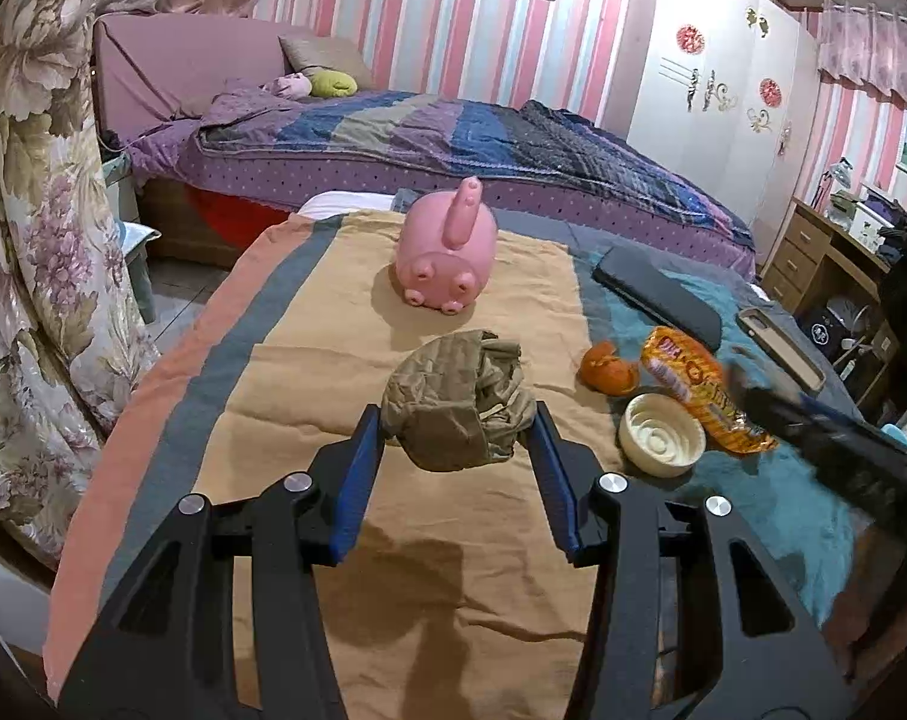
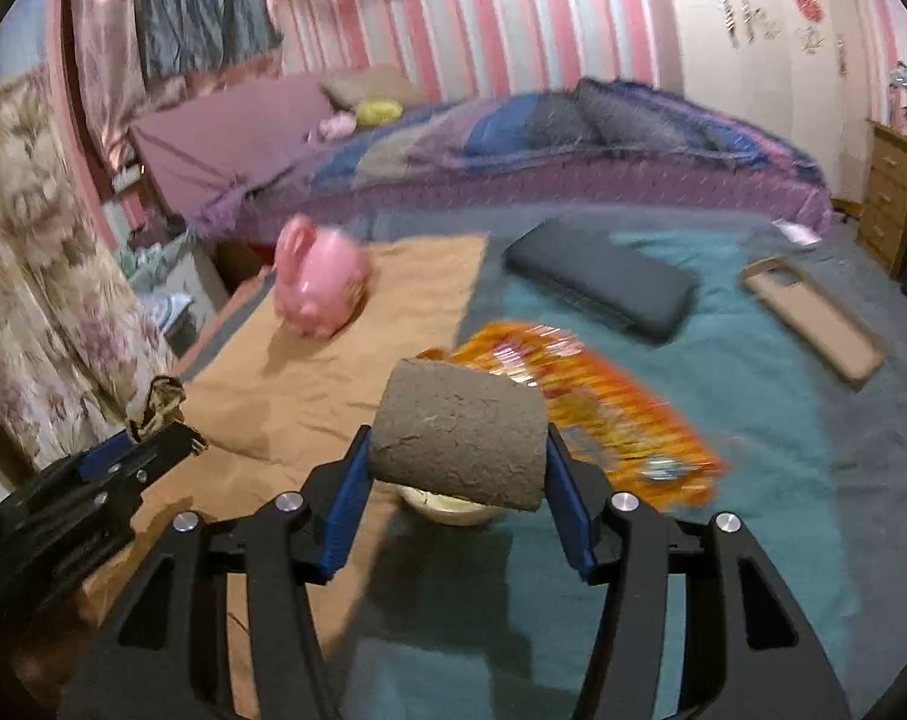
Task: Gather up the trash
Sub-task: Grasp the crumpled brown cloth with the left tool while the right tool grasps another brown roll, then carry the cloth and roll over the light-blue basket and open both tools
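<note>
Left gripper (image 1: 458,427) closed on crumpled brown paper bag (image 1: 456,399), held just above the cloth-covered surface (image 1: 273,360): light, soft, crushable, fine gripped anywhere across its bulk. Right gripper (image 2: 456,450) clamped on cardboard roll (image 2: 459,435) at its two ends; light, stiff, dentable. Below it, small white bowl (image 1: 661,434), apparently empty. Right of that, orange snack wrapper (image 1: 702,387), flimsy, slippery; beside it orange peel (image 1: 608,369).

Crumpled brown paper wad (image 1: 456,405) held off the cloth between left claw (image 1: 458,420) pads. Grey cardboard roll (image 2: 458,433) lies sideways, clamped in right claw (image 2: 456,450). Orange peel (image 1: 608,367), orange snack wrapper (image 1: 699,387) and white lid (image 1: 660,433) lie right, near each other.
</note>
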A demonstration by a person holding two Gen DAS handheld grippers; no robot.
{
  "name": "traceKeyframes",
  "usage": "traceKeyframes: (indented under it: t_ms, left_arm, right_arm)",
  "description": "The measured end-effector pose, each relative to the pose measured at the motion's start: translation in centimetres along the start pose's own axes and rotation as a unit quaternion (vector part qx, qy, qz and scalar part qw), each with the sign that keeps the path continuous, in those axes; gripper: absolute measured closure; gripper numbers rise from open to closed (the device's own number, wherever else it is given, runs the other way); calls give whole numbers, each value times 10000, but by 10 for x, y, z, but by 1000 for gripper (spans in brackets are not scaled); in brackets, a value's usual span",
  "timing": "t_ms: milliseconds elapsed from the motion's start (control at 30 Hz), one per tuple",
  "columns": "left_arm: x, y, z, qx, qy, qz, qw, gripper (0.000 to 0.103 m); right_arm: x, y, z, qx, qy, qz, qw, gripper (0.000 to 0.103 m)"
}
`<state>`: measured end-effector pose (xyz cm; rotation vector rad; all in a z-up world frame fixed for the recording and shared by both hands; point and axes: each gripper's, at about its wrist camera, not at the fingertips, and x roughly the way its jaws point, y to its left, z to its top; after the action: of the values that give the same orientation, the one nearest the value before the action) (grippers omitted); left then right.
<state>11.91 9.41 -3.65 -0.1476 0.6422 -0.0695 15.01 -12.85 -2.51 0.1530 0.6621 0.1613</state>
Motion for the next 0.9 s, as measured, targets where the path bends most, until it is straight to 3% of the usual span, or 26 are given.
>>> traceKeyframes:
  t_ms: [400, 900]
  left_arm:
    - [-2, -61, -1, 356, 67, -530, 9979, 55]
    - [-2, -134, -7, 606, 151, -976, 9933, 55]
  right_arm:
    - [-64, -101, 6, 299, -191, -221, 9991, 49]
    - [-107, -169, -4, -8, -352, -730, 9967, 49]
